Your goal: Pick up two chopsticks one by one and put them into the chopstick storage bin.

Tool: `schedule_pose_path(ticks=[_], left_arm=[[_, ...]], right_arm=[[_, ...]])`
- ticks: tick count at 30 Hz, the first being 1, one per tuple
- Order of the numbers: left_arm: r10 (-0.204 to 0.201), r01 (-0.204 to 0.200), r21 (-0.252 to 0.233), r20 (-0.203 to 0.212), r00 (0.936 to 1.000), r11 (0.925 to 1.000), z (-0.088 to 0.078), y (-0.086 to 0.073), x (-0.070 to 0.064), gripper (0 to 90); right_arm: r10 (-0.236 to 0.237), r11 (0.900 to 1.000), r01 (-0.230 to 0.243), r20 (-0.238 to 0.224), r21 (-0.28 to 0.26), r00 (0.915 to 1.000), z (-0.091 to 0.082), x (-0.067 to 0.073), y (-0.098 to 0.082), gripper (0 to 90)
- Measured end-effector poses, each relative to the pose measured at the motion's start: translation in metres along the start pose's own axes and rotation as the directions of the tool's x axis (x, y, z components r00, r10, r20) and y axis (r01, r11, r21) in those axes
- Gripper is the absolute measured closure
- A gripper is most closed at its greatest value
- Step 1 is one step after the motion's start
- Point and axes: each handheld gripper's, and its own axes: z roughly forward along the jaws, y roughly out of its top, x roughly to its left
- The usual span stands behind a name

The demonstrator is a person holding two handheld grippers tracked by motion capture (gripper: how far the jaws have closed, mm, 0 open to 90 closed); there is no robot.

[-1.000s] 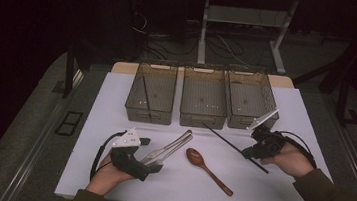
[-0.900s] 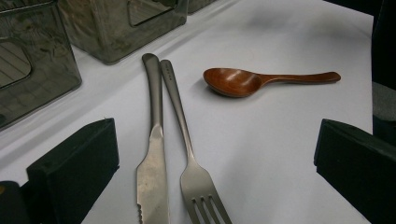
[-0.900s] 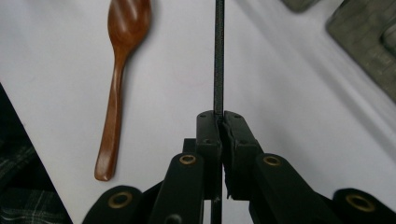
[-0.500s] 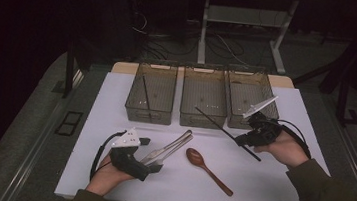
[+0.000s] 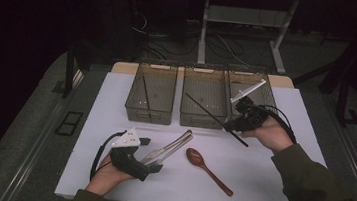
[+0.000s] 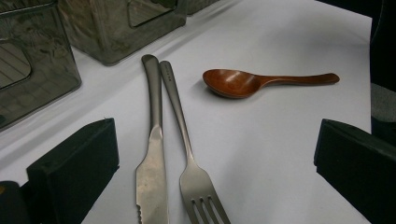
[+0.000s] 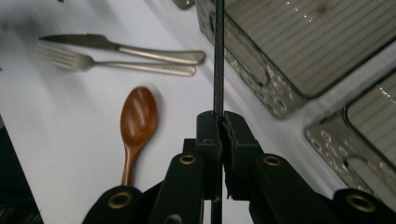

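Observation:
My right gripper is shut on a thin black chopstick, held in the air, its far end over the middle bin. A second black chopstick lies in the left bin. My left gripper rests open on the white table cover, its jaws standing wide on either side of a steel knife and fork that lie side by side. A brown wooden spoon lies just beyond them.
Three clear plastic bins stand in a row at the back of the white cover; the right bin is behind my right hand. Cables and a table frame lie on the dark floor beyond.
My right gripper has lifted the chopstick off the table and carried it back toward the bins. The left gripper and the cutlery have not moved.

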Motion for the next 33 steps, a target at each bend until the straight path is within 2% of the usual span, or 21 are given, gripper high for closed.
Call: schedule_pose_path(ticks=[15, 33], left_arm=[[-0.002, 0.002, -0.004, 0.007, 1.0000, 1.0000, 0.000, 0.000, 0.000, 0.0], [0.002, -0.001, -0.016, 0.014, 0.9999, 0.9999, 0.000, 0.001, 0.000, 0.0]], right_arm=[[0.028, 0.999, -0.028, 0.001, -0.020, 0.9996, 0.018, 0.000, 0.061, 84.7], [0.059, 0.998, -0.060, 0.041, 0.018, 0.9974, 0.056, 0.004, 0.133, 84.7]])
